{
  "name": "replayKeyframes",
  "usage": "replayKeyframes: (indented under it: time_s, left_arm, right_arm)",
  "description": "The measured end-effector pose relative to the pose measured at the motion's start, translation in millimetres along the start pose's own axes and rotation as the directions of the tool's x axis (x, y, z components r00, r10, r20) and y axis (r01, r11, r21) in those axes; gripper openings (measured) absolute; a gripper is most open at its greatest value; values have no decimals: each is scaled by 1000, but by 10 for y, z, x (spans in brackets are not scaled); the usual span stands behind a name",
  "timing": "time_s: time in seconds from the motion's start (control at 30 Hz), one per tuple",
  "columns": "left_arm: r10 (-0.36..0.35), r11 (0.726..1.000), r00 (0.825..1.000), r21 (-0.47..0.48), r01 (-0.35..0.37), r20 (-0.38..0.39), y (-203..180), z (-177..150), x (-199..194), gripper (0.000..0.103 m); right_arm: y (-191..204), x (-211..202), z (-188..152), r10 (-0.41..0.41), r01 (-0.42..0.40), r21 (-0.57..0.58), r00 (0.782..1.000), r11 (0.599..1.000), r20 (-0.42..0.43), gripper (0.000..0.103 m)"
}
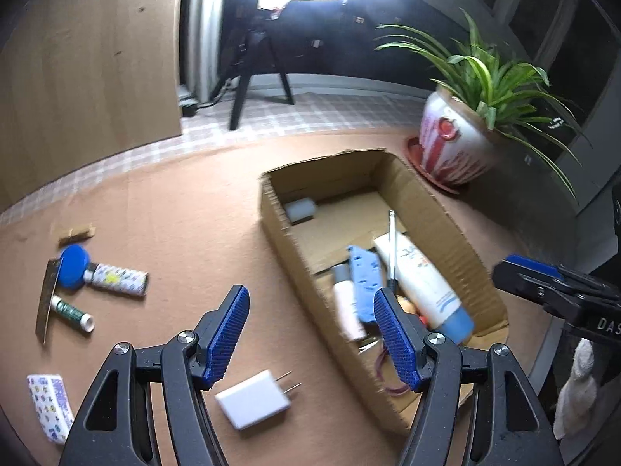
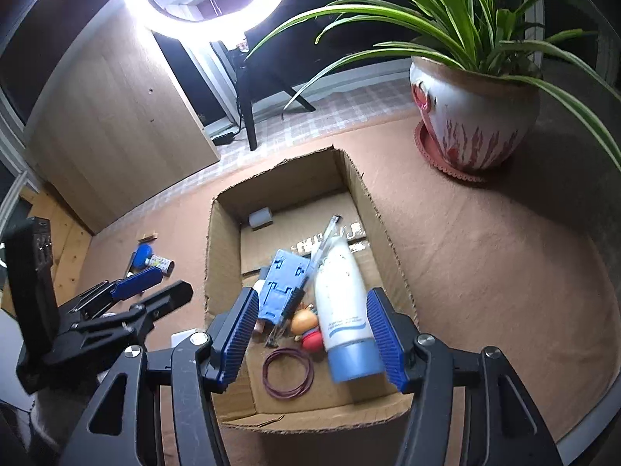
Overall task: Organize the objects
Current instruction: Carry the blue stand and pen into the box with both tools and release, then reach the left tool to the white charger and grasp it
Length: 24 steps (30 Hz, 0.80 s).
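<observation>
- Two grippers hang over a brown felt-covered table, both with their blue pads spread apart and nothing between them.
- The left gripper [image 1: 310,334] hovers across the near left wall of a cardboard box [image 1: 446,209]; a white charger plug [image 1: 254,402] lies on the table just beneath it, outside the box.
- The right gripper [image 2: 312,334] hangs over the near end of the same box [image 2: 225,240], pads either side of the things inside without touching them.
- Inside the box: a white tube with a blue cap [image 2: 345,310], a blue plastic piece [image 2: 283,283], a clear pen [image 2: 322,240] leaning across them, a purple rubber band [image 2: 287,374], some small round orange and red bits, and a pale block [image 2: 260,218] in the far corner.
- Well to the left on the table lie a blue round lid [image 1: 73,266], a patterned roll [image 1: 118,277], a small green-and-white tube [image 1: 73,312] and a patterned packet [image 1: 50,406].
- A potted plant [image 2: 473,116] stands beyond the box to the right; a ring light [image 2: 205,0] glares behind.
</observation>
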<state>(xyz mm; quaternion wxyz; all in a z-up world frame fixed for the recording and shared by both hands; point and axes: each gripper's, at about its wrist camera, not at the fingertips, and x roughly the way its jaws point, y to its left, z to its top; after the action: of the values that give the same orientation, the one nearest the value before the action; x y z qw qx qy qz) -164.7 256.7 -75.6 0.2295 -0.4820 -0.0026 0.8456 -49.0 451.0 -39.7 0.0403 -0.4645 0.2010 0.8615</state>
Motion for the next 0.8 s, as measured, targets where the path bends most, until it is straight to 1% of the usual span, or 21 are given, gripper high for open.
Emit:
replayKeyframes:
  time_s: [0.17,0.27,0.37,0.53,0.63,0.7,0.8]
  left_arm:
    - [22,999,999,-33,-23,-25,275,-93,-10,70]
    - [24,999,998,-29,-26,-57,378,-186,40,70]
    - [10,1000,995,-15,-12,-97,415,-275,117,70]
    - [35,999,989,36,-30,-145,352,-387,279,68]
    - [49,998,983,59,-39,-178,320,-444,412,60]
    - [59,997,979,67,-47,-193,318,-484,479,51]
    - [47,998,979,59,-36,-196,345,-530,491,51]
  right_arm:
    - [49,-24,-111,25,-25,18,1000,1000,-11,54]
    - [84,-40,-198,43,-43,29,999,999,-19,54]
    - [121,-56,-279,53,-52,36,998,998,-28,54]
    - [142,-82,-409,52,-50,54,998,997,-40,54]
    - [152,-114,-463,52,-50,59,998,997,-40,54]
    - [163,-141,-502,50,-48,58,998,997,-39,54]
    - [181,-169,-543,49,-47,59,998,997,-39,54]
